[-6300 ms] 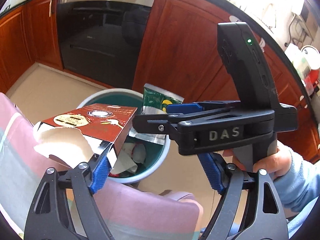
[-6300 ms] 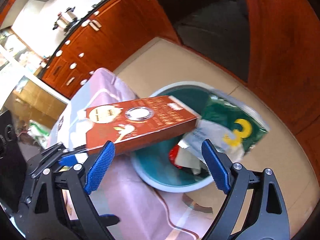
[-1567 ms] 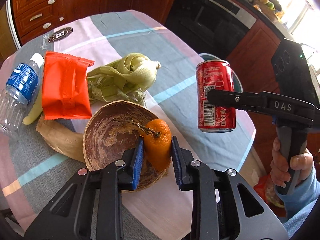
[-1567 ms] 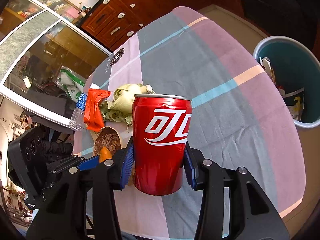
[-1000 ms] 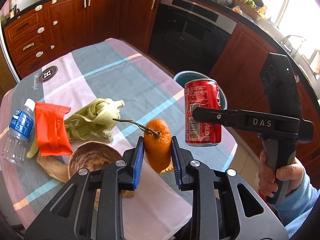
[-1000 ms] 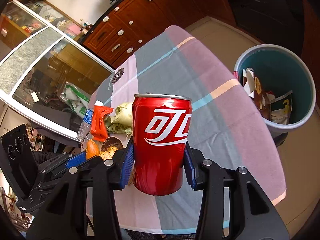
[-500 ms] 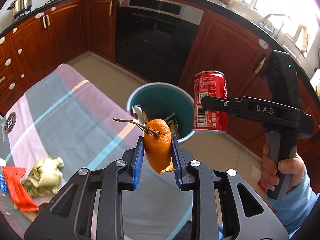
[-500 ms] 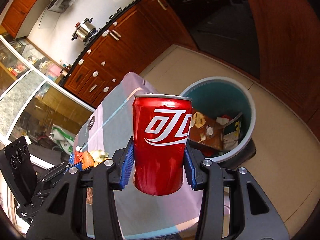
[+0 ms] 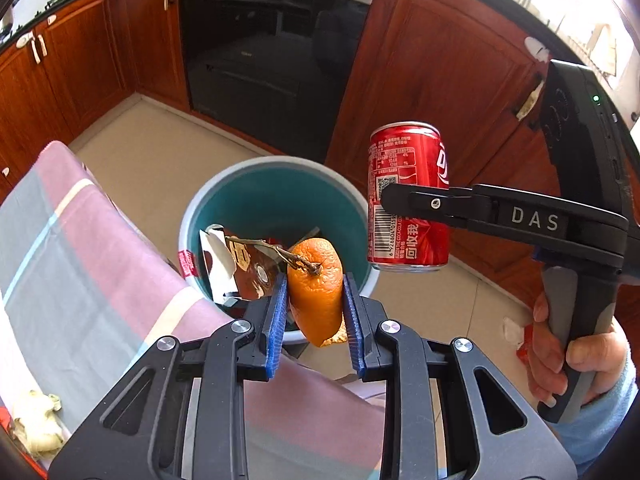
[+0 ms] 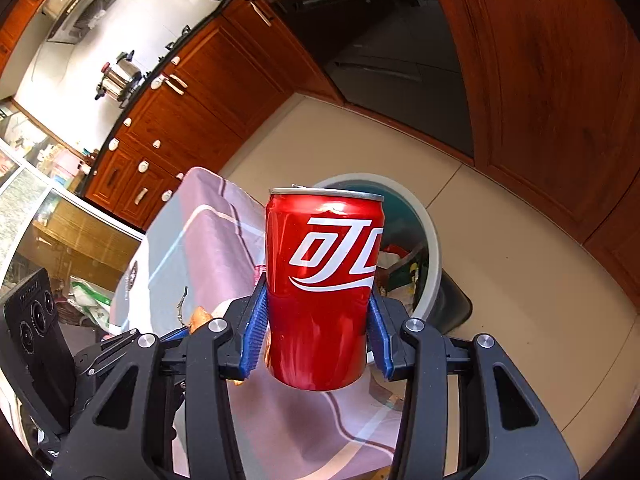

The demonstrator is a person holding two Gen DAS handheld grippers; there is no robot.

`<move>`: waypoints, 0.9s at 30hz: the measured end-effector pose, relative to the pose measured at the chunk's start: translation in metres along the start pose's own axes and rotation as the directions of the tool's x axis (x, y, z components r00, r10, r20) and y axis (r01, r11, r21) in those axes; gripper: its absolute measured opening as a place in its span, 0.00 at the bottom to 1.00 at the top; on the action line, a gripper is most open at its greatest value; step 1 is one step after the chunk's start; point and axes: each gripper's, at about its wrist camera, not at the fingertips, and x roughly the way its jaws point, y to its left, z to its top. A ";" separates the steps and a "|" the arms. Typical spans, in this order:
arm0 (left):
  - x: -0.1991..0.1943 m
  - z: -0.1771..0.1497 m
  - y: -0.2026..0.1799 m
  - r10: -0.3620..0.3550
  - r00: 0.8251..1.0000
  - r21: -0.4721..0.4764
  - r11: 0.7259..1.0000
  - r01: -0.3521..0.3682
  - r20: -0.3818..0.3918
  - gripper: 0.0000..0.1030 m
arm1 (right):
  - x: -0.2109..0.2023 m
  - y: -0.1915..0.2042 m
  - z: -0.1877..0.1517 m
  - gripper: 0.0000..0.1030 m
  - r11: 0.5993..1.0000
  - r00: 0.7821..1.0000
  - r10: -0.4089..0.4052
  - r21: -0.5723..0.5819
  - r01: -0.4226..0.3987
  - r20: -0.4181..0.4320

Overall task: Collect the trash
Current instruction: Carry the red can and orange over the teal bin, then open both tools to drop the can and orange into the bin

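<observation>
My left gripper (image 9: 315, 312) is shut on an orange peel (image 9: 316, 288) with a dry stem, held over the near rim of the teal trash bin (image 9: 244, 188). My right gripper (image 10: 318, 330) is shut on an upright red cola can (image 10: 320, 280); in the left wrist view the can (image 9: 408, 196) hangs beside the bin's right rim. The bin (image 10: 430, 232) holds a brown box (image 9: 248, 264) and wrappers. In the right wrist view the left gripper (image 10: 192, 326) is low at the left.
The table with a pink, grey and blue striped cloth (image 9: 80, 280) is to the left of the bin. Corn husks (image 9: 36, 420) lie at its lower left. A dark oven (image 9: 276, 40) and wooden cabinets (image 9: 432, 80) stand behind the bin.
Both grippers have carried the peel and the can from over the table toward the bin, which is now closer and just beyond them. Both grips are unchanged.
</observation>
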 end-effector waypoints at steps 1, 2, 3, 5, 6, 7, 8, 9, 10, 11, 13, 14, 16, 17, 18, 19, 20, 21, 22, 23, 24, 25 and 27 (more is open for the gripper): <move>0.006 0.001 0.001 0.000 1.000 -0.004 1.000 0.000 -0.010 0.27 | 0.005 -0.002 0.001 0.41 1.000 1.000 -0.005 0.003 0.006 -0.009; 0.010 0.001 0.002 -0.001 1.000 -0.007 1.000 0.000 -0.018 0.27 | 0.010 -0.004 0.001 0.41 1.000 1.000 -0.009 0.005 0.009 -0.015; 0.013 0.001 0.003 -0.001 1.000 -0.009 1.000 0.001 -0.025 0.27 | 0.013 -0.004 0.002 0.41 1.000 1.000 -0.013 0.007 0.013 -0.020; 0.018 0.001 0.006 -0.002 0.999 -0.010 1.000 0.002 -0.035 0.27 | 0.020 -0.006 0.002 0.41 1.000 0.999 -0.022 0.008 0.022 -0.028; 0.021 0.002 0.007 -0.003 0.999 -0.011 1.000 0.002 -0.038 0.27 | 0.024 -0.007 0.003 0.41 1.000 0.999 -0.024 0.008 0.024 -0.032; 0.023 0.002 0.008 -0.004 0.999 -0.011 1.000 0.004 -0.041 0.27 | 0.027 -0.007 0.003 0.41 1.000 0.999 -0.028 0.008 0.028 -0.036; 0.025 0.003 0.008 -0.005 0.999 -0.011 1.000 0.004 -0.043 0.27 | 0.030 -0.007 0.004 0.41 0.999 0.999 -0.032 0.006 0.032 -0.039; 0.027 0.004 0.009 -0.005 0.999 -0.011 1.000 0.004 -0.045 0.27 | 0.033 -0.006 0.005 0.41 0.999 0.998 -0.036 0.005 0.036 -0.042; 0.028 0.005 0.009 -0.005 0.999 -0.011 1.000 0.005 -0.046 0.27 | 0.035 -0.006 0.006 0.41 0.999 0.998 -0.040 0.004 0.040 -0.045; 0.029 0.004 0.009 -0.006 0.999 -0.012 1.000 0.005 -0.047 0.29 | 0.037 -0.007 0.007 0.41 0.999 0.998 -0.042 0.004 0.042 -0.047; 0.029 0.005 0.008 -0.008 0.999 -0.014 1.000 0.007 -0.050 0.34 | 0.040 -0.006 0.010 0.43 0.999 0.998 -0.045 0.002 0.045 -0.051; 0.029 0.006 0.009 -0.003 0.999 -0.012 1.000 0.002 -0.048 0.47 | 0.041 -0.005 0.011 0.44 0.999 0.998 -0.048 0.002 0.048 -0.050; 0.025 0.006 0.007 0.010 1.000 -0.004 1.000 -0.010 -0.024 0.67 | 0.040 -0.004 0.012 0.59 0.999 0.998 -0.045 0.005 0.045 -0.045; 0.024 0.006 0.006 0.016 1.000 0.000 1.000 -0.016 -0.013 0.69 | 0.039 -0.003 0.012 0.69 0.999 0.998 -0.049 0.006 0.049 -0.037; 0.023 0.005 0.006 0.022 1.000 0.001 1.000 -0.022 -0.009 0.71 | 0.037 -0.003 0.012 0.72 0.999 0.998 -0.052 0.007 0.053 -0.028; 0.022 0.006 0.006 0.027 1.000 -0.001 1.000 -0.027 -0.013 0.74 | 0.035 -0.002 0.012 0.72 0.998 0.998 -0.054 0.007 0.054 -0.020; 0.022 0.006 0.006 0.034 0.999 -0.005 0.999 -0.034 -0.018 0.78 | 0.034 -0.001 0.012 0.75 0.998 0.998 -0.058 0.008 0.058 -0.020; 0.021 0.007 0.006 0.043 0.999 -0.009 0.999 -0.043 -0.021 0.80 | 0.033 0.000 0.011 0.79 0.998 0.998 -0.061 0.012 0.061 -0.023; 0.020 0.006 0.006 0.052 0.998 -0.013 0.999 -0.052 -0.020 0.84 | 0.031 0.000 0.011 0.79 0.998 0.998 -0.060 0.017 0.060 -0.022; 0.015 0.006 0.005 0.057 0.998 -0.016 0.998 -0.058 -0.018 0.87 | 0.030 0.000 0.010 0.81 0.998 0.998 -0.061 0.019 0.061 -0.018; 0.013 0.004 0.005 0.058 0.998 -0.022 0.998 -0.059 -0.013 0.88 | 0.028 0.001 0.009 0.83 0.998 0.998 -0.065 0.017 0.066 -0.016; 0.011 0.003 0.006 0.058 0.998 -0.028 0.998 -0.058 -0.008 0.91 | 0.026 0.003 0.008 0.83 0.998 0.998 -0.068 0.013 0.068 -0.013; 0.005 0.000 0.007 0.059 0.998 -0.044 0.997 -0.059 0.002 0.95 | 0.024 0.005 0.005 0.83 0.997 0.997 -0.072 0.006 0.073 -0.014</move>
